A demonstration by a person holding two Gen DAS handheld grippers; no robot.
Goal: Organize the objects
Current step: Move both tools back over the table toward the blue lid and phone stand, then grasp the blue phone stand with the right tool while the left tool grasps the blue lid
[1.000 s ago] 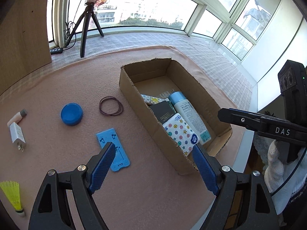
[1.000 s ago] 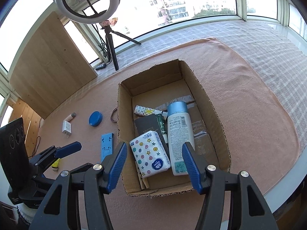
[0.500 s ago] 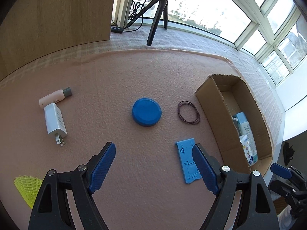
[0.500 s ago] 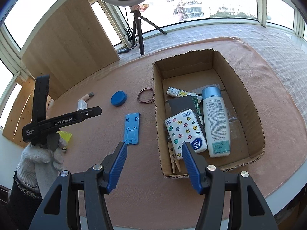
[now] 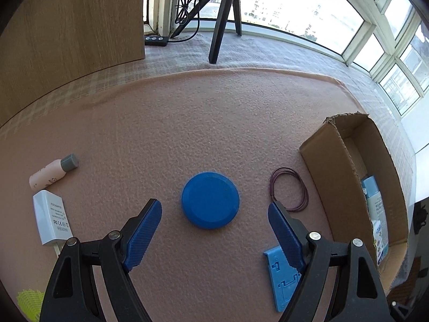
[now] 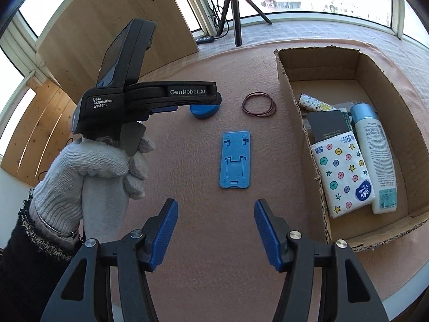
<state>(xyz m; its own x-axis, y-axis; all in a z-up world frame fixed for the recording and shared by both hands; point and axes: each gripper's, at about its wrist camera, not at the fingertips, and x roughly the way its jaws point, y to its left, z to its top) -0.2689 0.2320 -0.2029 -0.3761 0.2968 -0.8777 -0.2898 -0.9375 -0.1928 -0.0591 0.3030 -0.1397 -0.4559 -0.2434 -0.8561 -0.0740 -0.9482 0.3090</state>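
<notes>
Pink felt mat (image 5: 214, 123), matt and nubbly. Smooth matt plastic blue lid (image 5: 210, 200). Raw corrugated cardboard box (image 6: 375, 80). Wood-grain panel (image 5: 69, 21). Knitted cloth glove (image 6: 91, 171).

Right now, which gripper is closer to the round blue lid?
Left. The left gripper hangs open right over the round blue lid, which shows between its fingers. The right gripper is farther back, behind the blue phone stand.

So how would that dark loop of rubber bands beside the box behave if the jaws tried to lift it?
The rubber bands look thin and lie flat on the pink mat, so pinching them up may be hard. Being several loose loops, they would probably sag and could separate. They seem very light, so a push would likely drag or bunch them.
</notes>
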